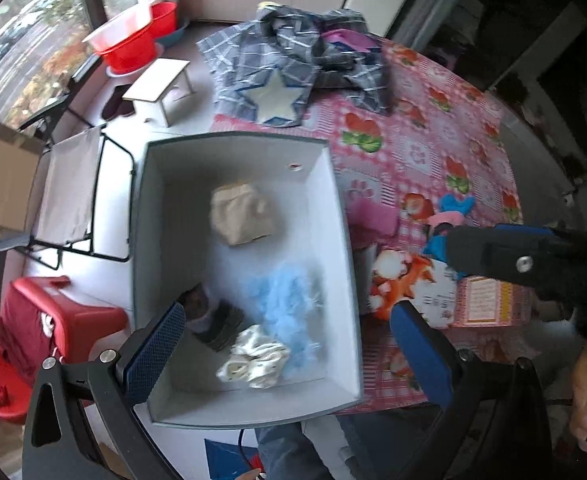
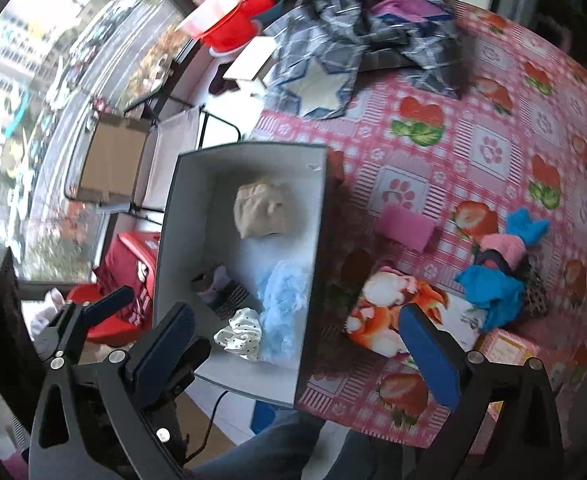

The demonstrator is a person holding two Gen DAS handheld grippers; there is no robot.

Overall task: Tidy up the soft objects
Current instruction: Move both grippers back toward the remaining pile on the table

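Note:
A grey box stands at the table's left edge. It holds a beige cloth, a light blue fluffy piece, a white dotted scrunchie and a dark striped item. On the table lie a pink sponge, blue and pink cloths and an orange printed packet. My left gripper is open and empty above the box. My right gripper is open and empty over the box's near edge.
A plaid shirt with a star patch lies at the table's far end on a pink strawberry tablecloth. On the floor left are red basins, a small white stool, a folding chair and a red stool.

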